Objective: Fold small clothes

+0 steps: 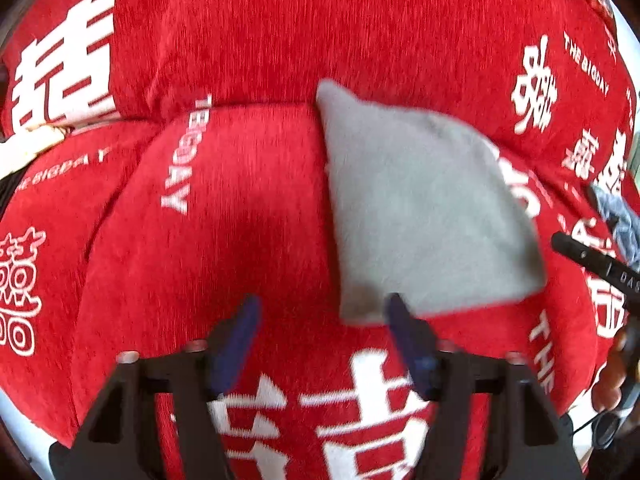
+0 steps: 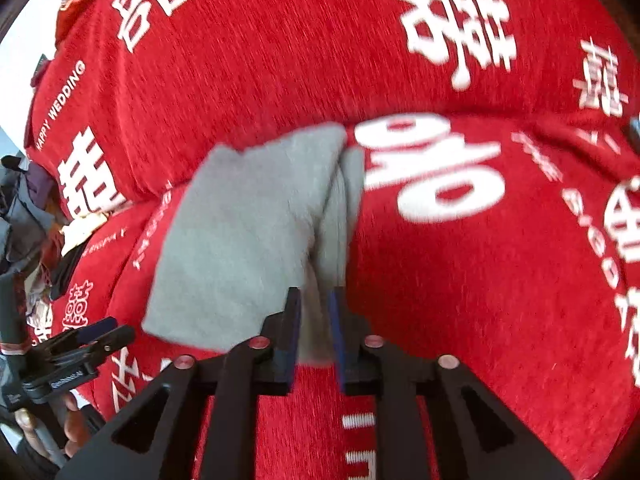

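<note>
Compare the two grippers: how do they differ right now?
The left gripper stands wide open with only red cover between its fingers; the right gripper is much narrower, with the grey cloth edge between its fingers. Whether its pads press the cloth is unclear. Both have blue pads and point downward.

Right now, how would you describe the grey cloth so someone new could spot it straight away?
Look at the red sofa cover with white lettering. On the seat, against the backrest crease, lies the folded grey cloth. It is the only plain, unprinted grey piece on all that red.
</note>
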Available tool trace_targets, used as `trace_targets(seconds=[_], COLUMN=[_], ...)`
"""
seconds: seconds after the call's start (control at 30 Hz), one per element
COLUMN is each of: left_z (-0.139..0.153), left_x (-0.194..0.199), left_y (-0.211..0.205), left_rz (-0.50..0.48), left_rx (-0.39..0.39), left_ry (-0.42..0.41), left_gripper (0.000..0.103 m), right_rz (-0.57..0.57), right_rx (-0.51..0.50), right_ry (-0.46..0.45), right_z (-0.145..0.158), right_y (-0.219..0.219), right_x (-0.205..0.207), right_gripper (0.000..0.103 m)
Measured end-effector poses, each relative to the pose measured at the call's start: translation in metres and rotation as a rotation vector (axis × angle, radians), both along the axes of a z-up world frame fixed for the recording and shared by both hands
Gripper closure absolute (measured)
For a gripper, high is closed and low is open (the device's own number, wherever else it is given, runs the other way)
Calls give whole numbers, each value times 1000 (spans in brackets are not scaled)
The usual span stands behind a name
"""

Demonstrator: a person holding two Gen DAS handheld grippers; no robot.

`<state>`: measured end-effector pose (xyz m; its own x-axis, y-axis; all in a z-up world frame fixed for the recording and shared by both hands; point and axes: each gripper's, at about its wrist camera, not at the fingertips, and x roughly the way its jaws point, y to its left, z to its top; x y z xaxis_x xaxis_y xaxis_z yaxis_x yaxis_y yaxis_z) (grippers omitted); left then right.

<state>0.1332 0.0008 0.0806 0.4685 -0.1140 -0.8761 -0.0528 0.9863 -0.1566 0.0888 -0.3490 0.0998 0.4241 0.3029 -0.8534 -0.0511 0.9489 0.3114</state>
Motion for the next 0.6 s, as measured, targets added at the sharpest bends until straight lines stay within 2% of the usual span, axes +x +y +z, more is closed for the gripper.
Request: trace_targets(seconds=[0.03,0.07,0.13,0.17,0.2,0.23,0.27,0.4,0.6], left_z=[5,10,11,9,7,5,3,-1,-15], left_x=[5,14,30,37,41,45,47,48,56], left_y=[-3,-11,-30,-39,-51,-64,-77,-116,-157], left_rz=[15,19,-17,-30,-45,-71,-99,-182,-248], left_rx=[8,17,26,41,64,86,100,95,96], left_ry=[-22,-40,-32,-25,-16,-7,-3,-13,9], left_gripper=[15,15,15,15,15,15,15,15,15], right_rz=[7,19,41,66,78,75,55,-42,-25], right_rx=[-5,-16,-21,-2,9,9,7,90,189], right_ry=[-6,-19,-28,-1,22,39,49,63,128], right_z=[1,2,-1,-8,-13,-16,-18,-21,-51], right_y=[5,10,19,23,24,22,14,-33,-51], right_x=[9,15,28,38,45,52,58,88,142], right_gripper=[43,34,34,34,37,45,46,46,46])
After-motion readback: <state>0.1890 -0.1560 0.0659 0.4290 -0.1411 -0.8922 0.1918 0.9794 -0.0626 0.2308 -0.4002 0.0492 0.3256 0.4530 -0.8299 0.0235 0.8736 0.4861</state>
